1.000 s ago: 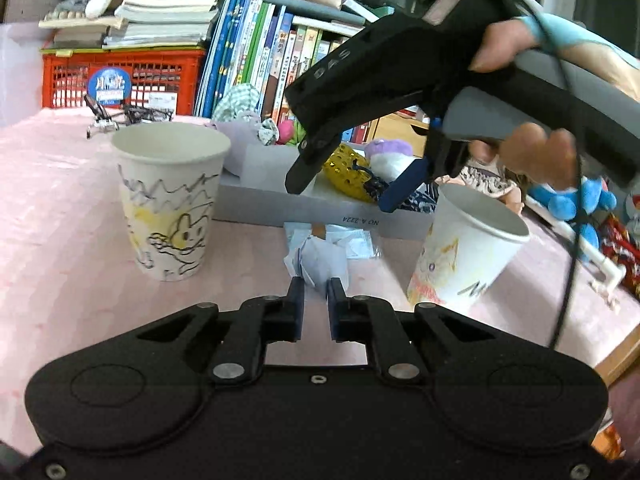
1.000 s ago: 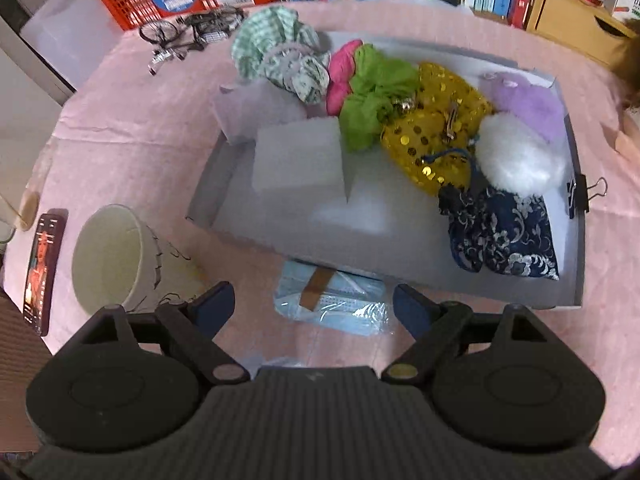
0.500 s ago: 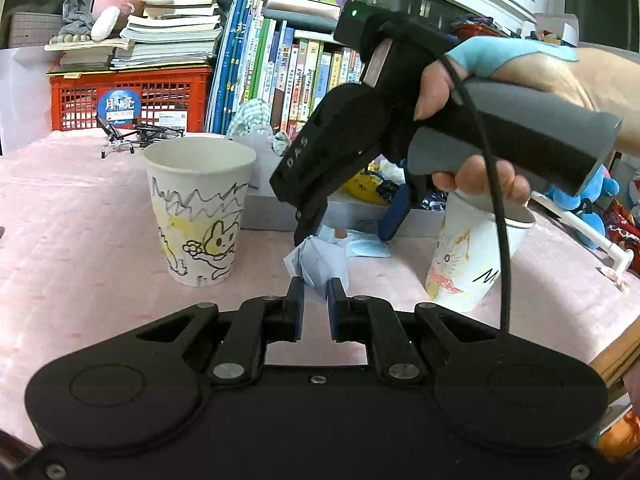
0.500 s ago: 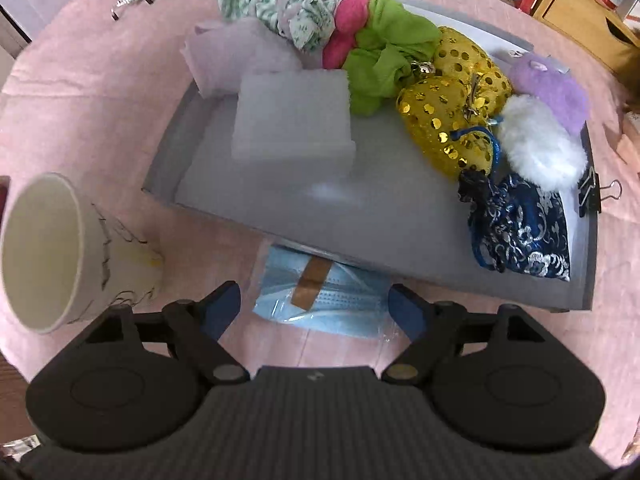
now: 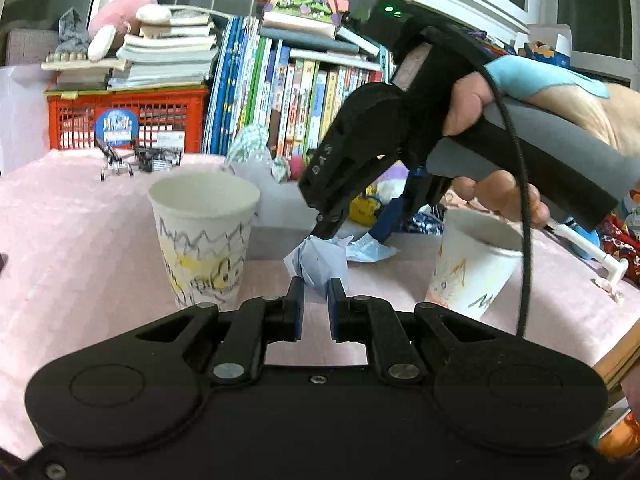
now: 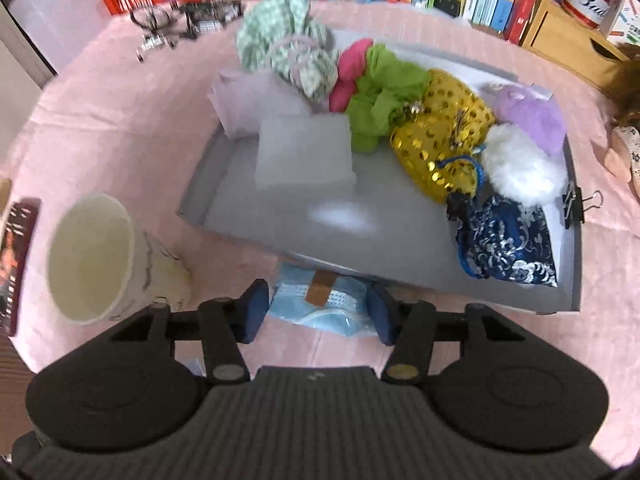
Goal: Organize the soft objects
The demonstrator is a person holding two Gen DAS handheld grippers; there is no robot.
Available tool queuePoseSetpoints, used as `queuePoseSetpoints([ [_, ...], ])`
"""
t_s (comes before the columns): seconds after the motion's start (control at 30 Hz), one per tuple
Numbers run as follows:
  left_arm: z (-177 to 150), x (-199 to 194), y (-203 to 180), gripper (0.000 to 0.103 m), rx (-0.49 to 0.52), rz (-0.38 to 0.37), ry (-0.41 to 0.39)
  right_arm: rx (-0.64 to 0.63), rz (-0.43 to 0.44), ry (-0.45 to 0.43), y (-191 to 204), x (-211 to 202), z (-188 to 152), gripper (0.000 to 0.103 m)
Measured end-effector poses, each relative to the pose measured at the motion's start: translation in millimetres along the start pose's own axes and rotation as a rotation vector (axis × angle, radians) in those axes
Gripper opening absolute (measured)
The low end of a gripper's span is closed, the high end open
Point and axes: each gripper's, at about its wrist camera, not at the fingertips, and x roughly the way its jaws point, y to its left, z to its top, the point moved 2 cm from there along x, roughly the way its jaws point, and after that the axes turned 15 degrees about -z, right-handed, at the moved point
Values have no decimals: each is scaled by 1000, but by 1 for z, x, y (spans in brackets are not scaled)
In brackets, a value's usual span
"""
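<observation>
My right gripper (image 6: 318, 310) points down at a blue face mask packet (image 6: 320, 298) on the pink cloth, just in front of the grey tray (image 6: 248, 216). Its jaws are closing, and both blue pads touch the bunched packet. From the left wrist view, the right gripper (image 5: 354, 236) hangs between two paper cups, in a person's hand. My left gripper (image 5: 316, 284) is shut, with a crumpled pale blue piece (image 5: 320, 262) pinched at its tips. In the tray lie a white foam block (image 6: 304, 152), a checked scrunchie (image 6: 288, 52), a yellow sequin pouch (image 6: 440, 148), a white pompom (image 6: 516, 168) and a navy pouch (image 6: 504, 244).
A doodled paper cup (image 5: 204, 236) stands left of the mask and a second cup (image 5: 476, 264) to its right. A phone (image 6: 18, 248) lies at the table's left edge. A red crate (image 5: 128, 120) and books line the back. A binder clip (image 6: 576, 204) grips the tray's right rim.
The right gripper has dropped toward the mask packet and its jaws have narrowed from wide open onto it, bunching it. The left gripper stays shut on its crumpled piece.
</observation>
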Motion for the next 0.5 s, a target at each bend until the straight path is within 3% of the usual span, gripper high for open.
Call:
queuePoseSetpoints([
  [0.2,17,-1,-2,11,28,2,-19,54,58,-63,-18,-19,1,47],
  [0.5,48,7,-3,11,49,18,-36,149,124,-153,-55,-46,-1,47],
])
